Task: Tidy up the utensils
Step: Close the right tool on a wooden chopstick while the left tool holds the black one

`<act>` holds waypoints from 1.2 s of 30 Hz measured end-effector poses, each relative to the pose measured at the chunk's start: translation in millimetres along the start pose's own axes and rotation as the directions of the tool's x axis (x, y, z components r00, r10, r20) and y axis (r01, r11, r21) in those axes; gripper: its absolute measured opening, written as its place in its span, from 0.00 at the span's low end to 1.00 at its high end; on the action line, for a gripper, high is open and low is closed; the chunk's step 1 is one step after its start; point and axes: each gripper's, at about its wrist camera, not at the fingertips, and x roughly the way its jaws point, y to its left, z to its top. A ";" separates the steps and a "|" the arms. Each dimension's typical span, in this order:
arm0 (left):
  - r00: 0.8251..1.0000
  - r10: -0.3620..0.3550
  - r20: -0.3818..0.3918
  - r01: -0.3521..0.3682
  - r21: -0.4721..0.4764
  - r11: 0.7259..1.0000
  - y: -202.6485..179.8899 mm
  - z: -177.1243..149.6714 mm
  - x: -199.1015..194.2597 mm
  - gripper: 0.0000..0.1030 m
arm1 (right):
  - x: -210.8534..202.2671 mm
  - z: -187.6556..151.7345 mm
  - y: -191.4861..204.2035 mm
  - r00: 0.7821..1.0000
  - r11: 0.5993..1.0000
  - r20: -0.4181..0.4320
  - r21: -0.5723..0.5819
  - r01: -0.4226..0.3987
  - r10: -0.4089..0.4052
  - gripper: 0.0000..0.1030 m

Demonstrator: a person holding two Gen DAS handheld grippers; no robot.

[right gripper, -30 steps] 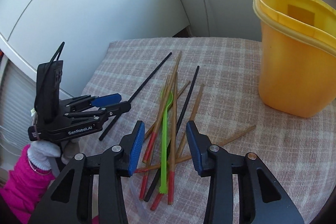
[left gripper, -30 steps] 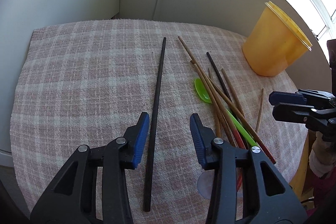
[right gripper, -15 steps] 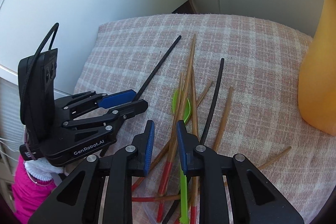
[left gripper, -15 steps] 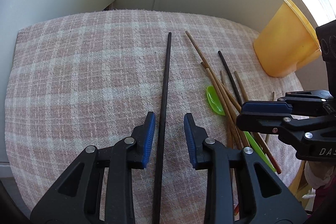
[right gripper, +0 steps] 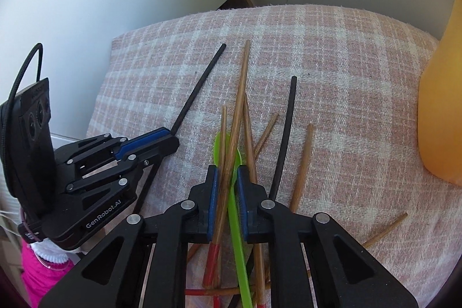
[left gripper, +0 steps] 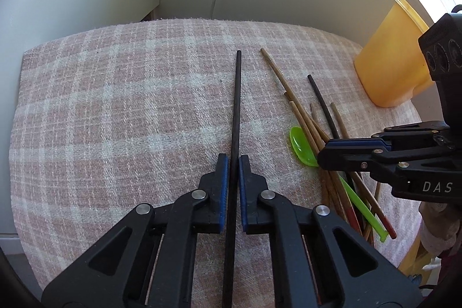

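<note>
Left gripper (left gripper: 234, 160) clenched on long black chopstick (left gripper: 237, 94), axis straight ahead. Right gripper (right gripper: 228, 172) closing on wooden chopstick (right gripper: 238, 111) and green plastic spoon (right gripper: 235, 210); yellow plastic container (left gripper: 389, 62) beyond.

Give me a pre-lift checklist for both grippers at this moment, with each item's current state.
1. Left gripper shut on the lone black chopstick: ok; jaws just closed.
2. That chopstick lies apart from the pile: ok.
3. Right gripper holds one utensil only: not ok; a wooden chopstick and the green spoon both sit between its pads.
4. Right grip firm on both: cannot tell.
5. Yellow container upright: ok.
6. Grippers apart from each other: ok.
</note>
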 end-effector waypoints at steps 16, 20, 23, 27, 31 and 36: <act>0.999 -0.037 0.032 0.038 -0.045 0.998 33.6 -26.9 -43.5 0.03 | -16.2 -4.6 -5.5 0.999 0.999 0.037 0.002 -0.034 0.033 0.04; 0.999 -0.031 0.028 0.032 -0.047 0.998 24.4 -25.0 -30.3 0.03 | -6.6 -1.5 -13.4 0.998 0.997 0.002 0.041 -0.058 0.058 0.07; 0.999 -0.031 0.030 0.033 -0.045 0.998 21.7 -23.9 -26.5 0.03 | -3.7 -0.8 -13.7 0.999 0.998 -0.001 0.045 -0.051 0.052 0.16; 0.999 -0.032 0.036 0.034 -0.043 0.999 18.3 -23.3 -20.8 0.03 | 0.7 2.7 -6.5 0.999 0.999 0.004 0.035 -0.034 0.034 0.17; 0.998 -0.043 0.044 0.045 -0.042 0.998 20.6 -24.5 -18.7 0.03 | 7.8 6.8 -1.1 1.000 1.000 0.006 0.027 -0.016 0.016 0.13; 0.997 -0.053 0.049 0.056 -0.052 0.997 28.8 -29.9 -22.8 0.03 | 17.6 9.6 2.5 1.000 1.000 -0.003 0.013 0.001 -0.001 0.06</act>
